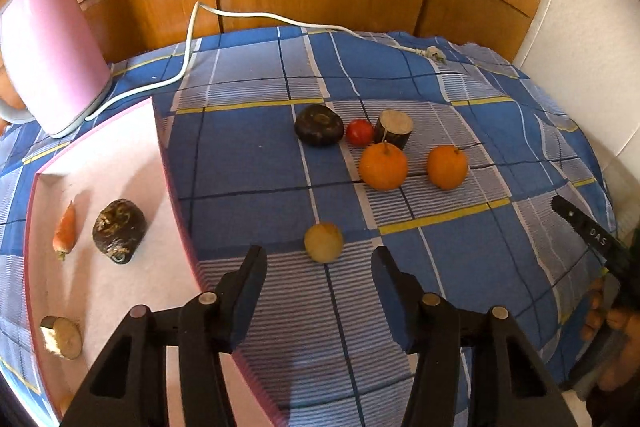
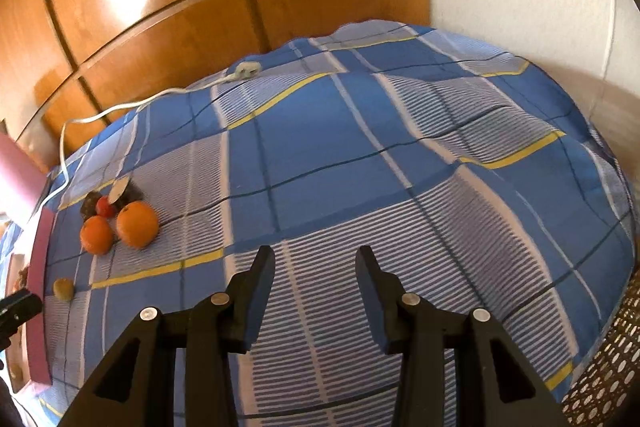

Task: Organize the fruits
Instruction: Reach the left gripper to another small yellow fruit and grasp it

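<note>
The left gripper hangs nearest, jaws spread wide and empty. Just beyond its tips, almost centred in the gap, sits a small pale round fruit on the checked cloth; being round, it offers no long axis to line up with. The pink tray lies to the left. Farther off cluster two oranges, a red tomato and dark pieces. The right gripper, also spread and empty, hovers well to the right, so the left looks far better placed.
</note>
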Tool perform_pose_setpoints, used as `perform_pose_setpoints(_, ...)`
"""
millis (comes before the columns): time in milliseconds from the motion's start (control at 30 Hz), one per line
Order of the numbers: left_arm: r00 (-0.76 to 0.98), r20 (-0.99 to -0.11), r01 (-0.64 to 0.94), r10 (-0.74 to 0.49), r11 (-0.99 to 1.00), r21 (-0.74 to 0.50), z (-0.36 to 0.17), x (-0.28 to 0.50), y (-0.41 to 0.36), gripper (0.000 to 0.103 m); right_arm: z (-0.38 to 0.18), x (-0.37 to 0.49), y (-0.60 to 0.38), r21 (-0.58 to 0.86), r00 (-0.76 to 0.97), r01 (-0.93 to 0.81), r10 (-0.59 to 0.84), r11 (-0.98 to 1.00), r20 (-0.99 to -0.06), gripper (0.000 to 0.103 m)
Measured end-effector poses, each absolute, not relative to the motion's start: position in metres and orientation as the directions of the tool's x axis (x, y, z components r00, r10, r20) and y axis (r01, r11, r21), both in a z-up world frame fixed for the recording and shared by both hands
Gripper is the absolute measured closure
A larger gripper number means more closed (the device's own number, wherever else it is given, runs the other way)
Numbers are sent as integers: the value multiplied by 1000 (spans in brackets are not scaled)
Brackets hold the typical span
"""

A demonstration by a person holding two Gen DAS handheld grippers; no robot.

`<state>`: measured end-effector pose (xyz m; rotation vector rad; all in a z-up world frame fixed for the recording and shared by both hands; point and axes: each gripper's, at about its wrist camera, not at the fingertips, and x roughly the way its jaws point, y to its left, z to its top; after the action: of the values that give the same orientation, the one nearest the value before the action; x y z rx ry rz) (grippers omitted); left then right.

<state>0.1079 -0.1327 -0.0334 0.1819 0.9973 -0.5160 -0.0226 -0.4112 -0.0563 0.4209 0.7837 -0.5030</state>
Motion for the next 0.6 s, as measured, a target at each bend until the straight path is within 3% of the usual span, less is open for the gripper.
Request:
perform_pose_setpoints(400,431,-849,480,-305,874,-70,-47,120,-147,48,-65,-30,-431,116,539,670,-372,733,-756,61)
perform_pose_setpoints(600,424,-858,491,-291,870,-52,-57,124,-159,67,-66,-28,-429,109,539,662,-370,742,-757,61)
